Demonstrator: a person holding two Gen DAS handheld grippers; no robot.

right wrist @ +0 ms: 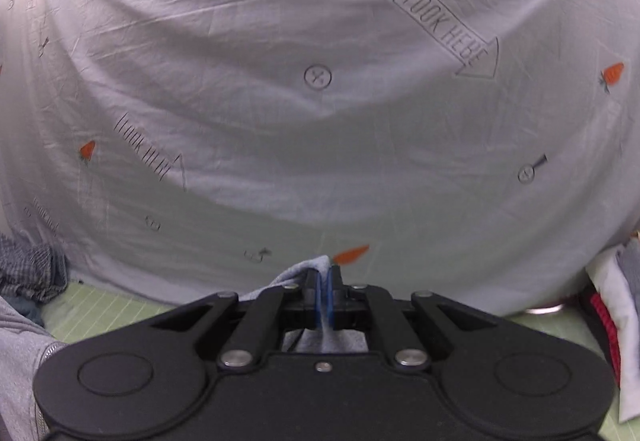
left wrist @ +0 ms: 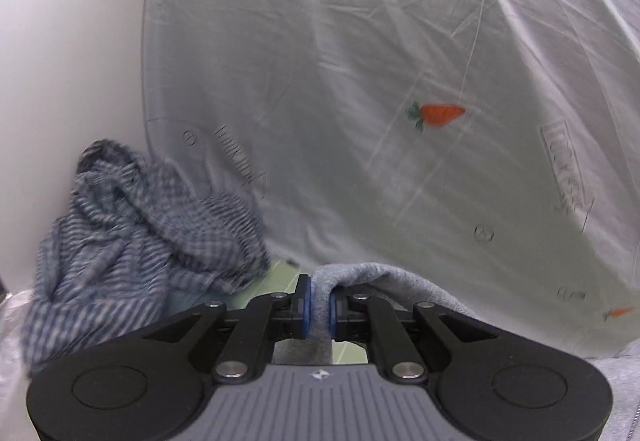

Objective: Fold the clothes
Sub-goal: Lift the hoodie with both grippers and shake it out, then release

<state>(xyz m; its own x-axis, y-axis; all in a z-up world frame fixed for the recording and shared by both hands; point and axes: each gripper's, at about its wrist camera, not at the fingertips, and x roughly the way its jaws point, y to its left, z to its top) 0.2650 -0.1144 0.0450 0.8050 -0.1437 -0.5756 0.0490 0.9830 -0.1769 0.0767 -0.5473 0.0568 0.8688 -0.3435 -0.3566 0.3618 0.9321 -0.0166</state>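
A thick fold of a grey knit garment (left wrist: 384, 277) sits between the blue pads of my left gripper (left wrist: 319, 307), which is shut on it; the cloth drapes off to the right. In the right wrist view my right gripper (right wrist: 325, 295) is shut tight on a thin edge of the same grey garment (right wrist: 296, 273), which hangs below the jaws. More of the grey garment, with a zipper (right wrist: 46, 357), shows at the lower left there.
A crumpled blue checked shirt (left wrist: 132, 237) lies at the left on a green cutting mat (right wrist: 100, 305). A white sheet printed with carrots (left wrist: 438, 113) hangs behind. White and red fabric (right wrist: 608, 313) lies at the right edge.
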